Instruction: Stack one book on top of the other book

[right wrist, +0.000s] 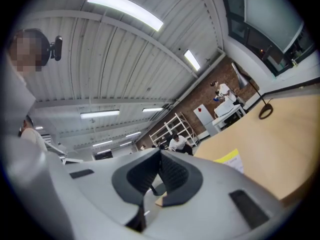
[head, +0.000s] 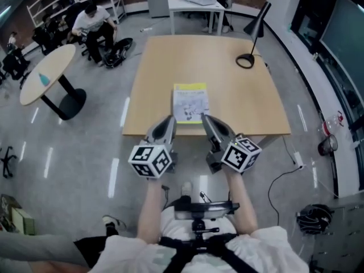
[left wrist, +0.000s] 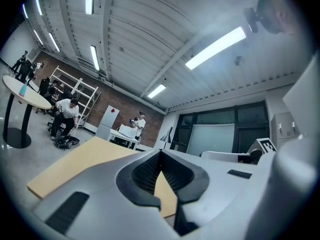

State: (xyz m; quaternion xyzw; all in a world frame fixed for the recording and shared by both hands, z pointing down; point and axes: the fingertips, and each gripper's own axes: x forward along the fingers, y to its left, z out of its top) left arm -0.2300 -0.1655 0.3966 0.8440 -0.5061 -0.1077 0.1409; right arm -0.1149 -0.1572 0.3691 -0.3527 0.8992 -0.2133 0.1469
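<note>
A yellow and white book lies flat near the front middle of the wooden table; whether a second book lies under it I cannot tell. My left gripper is at the table's near edge, just left of the book, shut with nothing in it. My right gripper is just right of the book's near corner, also shut and empty. In the left gripper view the jaws meet over bare table. The right gripper view shows its closed jaws with the book off to the right.
A black desk lamp stands at the table's far right. A round table is on the left, and a white table with a printer stands behind. A seated person is at the far left. Cables lie on the floor at right.
</note>
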